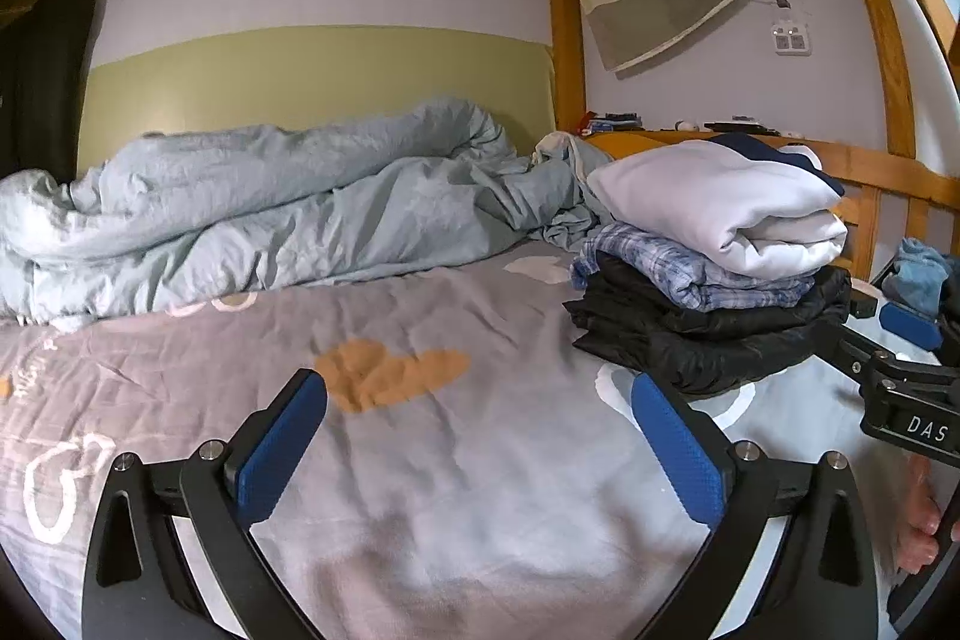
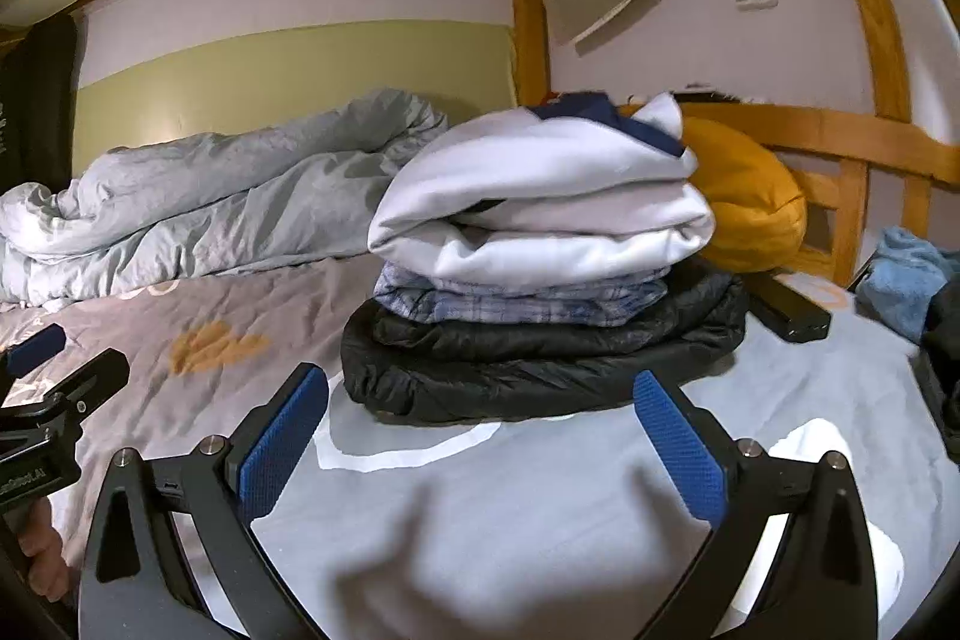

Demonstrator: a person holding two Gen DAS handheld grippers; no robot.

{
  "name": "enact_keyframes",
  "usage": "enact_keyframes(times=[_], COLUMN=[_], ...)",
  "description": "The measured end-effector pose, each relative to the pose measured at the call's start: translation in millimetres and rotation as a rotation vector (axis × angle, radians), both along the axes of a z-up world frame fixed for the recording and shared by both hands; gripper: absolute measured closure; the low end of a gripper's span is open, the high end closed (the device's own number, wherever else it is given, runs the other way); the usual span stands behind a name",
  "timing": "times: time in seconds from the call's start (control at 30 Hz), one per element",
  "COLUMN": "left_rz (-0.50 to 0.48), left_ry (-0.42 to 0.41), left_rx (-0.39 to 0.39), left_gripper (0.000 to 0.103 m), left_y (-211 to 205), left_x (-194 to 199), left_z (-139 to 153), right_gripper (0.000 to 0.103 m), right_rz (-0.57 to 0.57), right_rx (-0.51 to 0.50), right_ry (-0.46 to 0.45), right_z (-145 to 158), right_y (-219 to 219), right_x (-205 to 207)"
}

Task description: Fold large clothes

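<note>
A wooden bunk frame (image 1: pixel 567 46) encloses the bed (image 1: pixel 420 460); the wall (image 1: pixel 324 76) behind is white above pale green.

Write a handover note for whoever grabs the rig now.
Left gripper: open, empty, over bare sheet.
Right gripper: open, empty, facing the stack.
Stack on the bed: white top over plaid shirt over black jacket, all folded.
Blue cloth and a dark item at far right are not folded; dark item mostly out of view.
Left to do: probably fold those and add them to the stack. Duvet is bunched by the wall.
</note>
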State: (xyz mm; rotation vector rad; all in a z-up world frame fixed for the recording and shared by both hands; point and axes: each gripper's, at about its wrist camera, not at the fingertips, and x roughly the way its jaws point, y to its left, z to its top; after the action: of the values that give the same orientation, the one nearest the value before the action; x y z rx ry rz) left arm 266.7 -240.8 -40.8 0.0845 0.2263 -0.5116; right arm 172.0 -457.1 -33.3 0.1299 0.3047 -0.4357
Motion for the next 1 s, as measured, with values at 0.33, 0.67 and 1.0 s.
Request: enact_keyframes(times=[0.33, 0.67, 1.0], left_rz=[0.014, 0.017, 0.017], left_ry=[-0.056, -0.028, -0.023], left_rx=[0.028, 0.004, -0.001], left_gripper=[0.000, 0.000, 0.000], left_y=[-3.7, 0.3, 0.8], left_x=[-11.2, -9.1, -8.4], left_z=[1.3, 1.9, 2.3], right_gripper=[0.001, 0.001, 0.001], right_rz=[0.004, 0.005, -0.014], right_rx=[-0.053, -0.050, -0.049], right_ry=[0.002, 0.002, 0.000], right_z=[1.7, 1.4, 2.0], right_y=[8.6, 7.1, 9.9], right_x=[1.1, 1.5, -1.5])
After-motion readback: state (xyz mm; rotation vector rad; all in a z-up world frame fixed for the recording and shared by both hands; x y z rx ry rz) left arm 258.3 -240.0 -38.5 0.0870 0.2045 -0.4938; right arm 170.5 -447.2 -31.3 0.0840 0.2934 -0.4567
